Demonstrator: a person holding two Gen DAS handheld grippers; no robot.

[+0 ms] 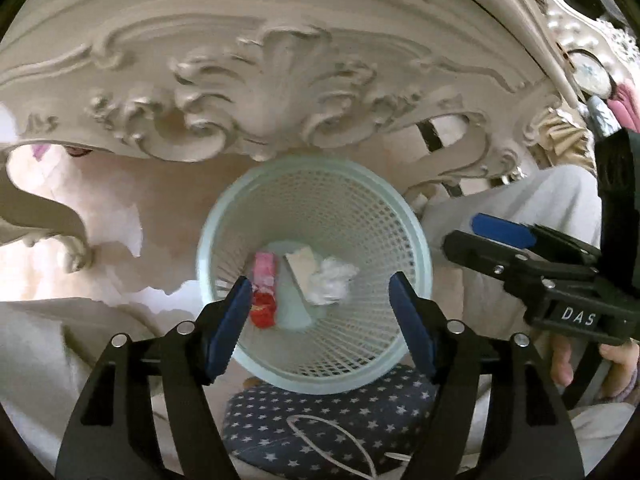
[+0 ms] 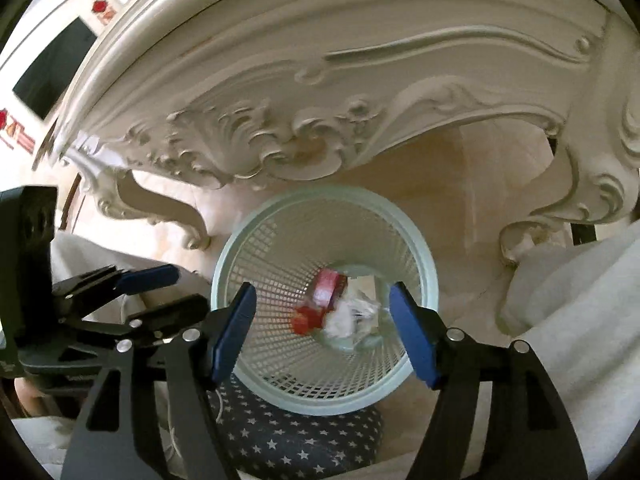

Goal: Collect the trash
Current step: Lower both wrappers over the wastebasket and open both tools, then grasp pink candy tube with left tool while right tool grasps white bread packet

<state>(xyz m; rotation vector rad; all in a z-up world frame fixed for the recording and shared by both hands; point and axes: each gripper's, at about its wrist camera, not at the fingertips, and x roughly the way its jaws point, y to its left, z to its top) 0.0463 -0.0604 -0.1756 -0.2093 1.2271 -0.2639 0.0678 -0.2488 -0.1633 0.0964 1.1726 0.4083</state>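
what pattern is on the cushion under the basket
Dark navy with small white stars on the cushion, clearest in the left wrist view.

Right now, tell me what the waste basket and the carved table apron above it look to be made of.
Waste basket: pale plastic, smooth rim, moulded lattice wall, slightly translucent. Carved table apron: probably painted wood or moulded resin, cream with a satin sheen on the scrollwork; the pictures cannot settle which.
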